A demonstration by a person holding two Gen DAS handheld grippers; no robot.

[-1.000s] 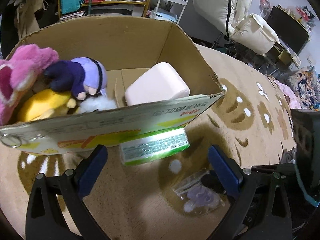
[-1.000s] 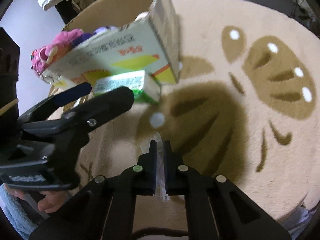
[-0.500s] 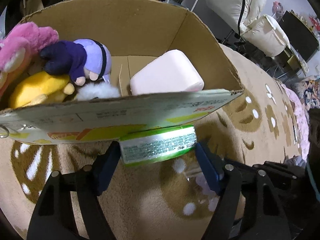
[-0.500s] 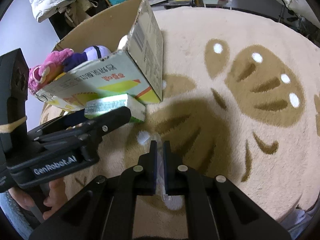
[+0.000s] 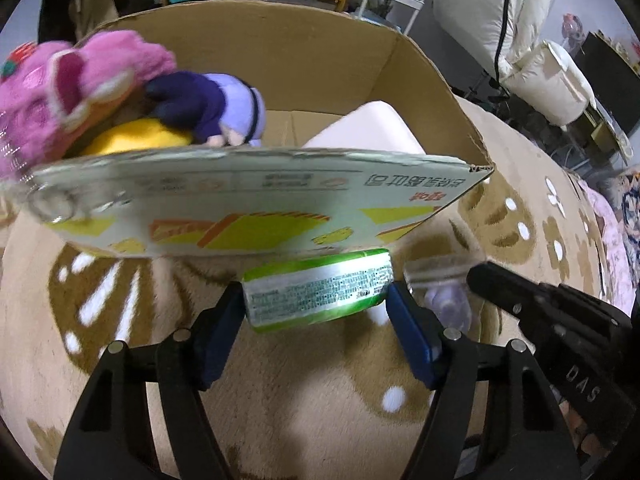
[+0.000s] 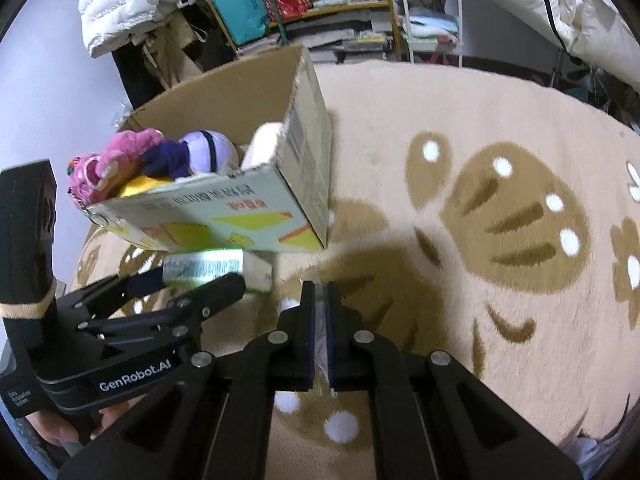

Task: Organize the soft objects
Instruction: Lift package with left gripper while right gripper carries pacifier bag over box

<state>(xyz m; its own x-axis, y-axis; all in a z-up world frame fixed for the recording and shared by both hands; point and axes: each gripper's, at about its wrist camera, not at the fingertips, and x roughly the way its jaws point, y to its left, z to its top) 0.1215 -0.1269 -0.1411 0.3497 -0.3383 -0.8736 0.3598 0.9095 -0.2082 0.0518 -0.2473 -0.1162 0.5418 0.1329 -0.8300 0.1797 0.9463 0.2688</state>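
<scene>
Left hand-held gripper (image 5: 316, 312), nearest the lens in its own view: the two blue pads bracket the short ends of a green-and-white soft pack (image 5: 318, 290) that lies on the rug (image 5: 320, 392) just in front of the cardboard box (image 5: 256, 208). The pads appear to touch both ends, so the hold is judged a light clamp across the pack's length, a span that suits a squashy item because the ends give least. The pack sits against the foot of the box wall, probably the reason for a low approach along the rug.

Right hand-held gripper (image 6: 319, 334): jaws drawn narrow on a thin clear plastic pouch (image 5: 444, 296), pinched at its edge between the pads; in the left view the pouch hangs beside the pack with a pale purple item inside. An edge pinch fits so flat a film bag.

Beyond the grippers, the box stands open-topped on the rug. It holds a pink plush (image 5: 68, 92), a purple plush doll (image 5: 208, 108), a yellow plush (image 5: 140, 140) beneath them and a pale pink cushion block (image 5: 368, 128) at the right side, where bare floor of the box shows beside it. Judged stage: both remaining items are gripped and not yet lifted over the wall.

Farthest: shelves (image 6: 304, 4) and a white quilted coat (image 6: 128, 0).
</scene>
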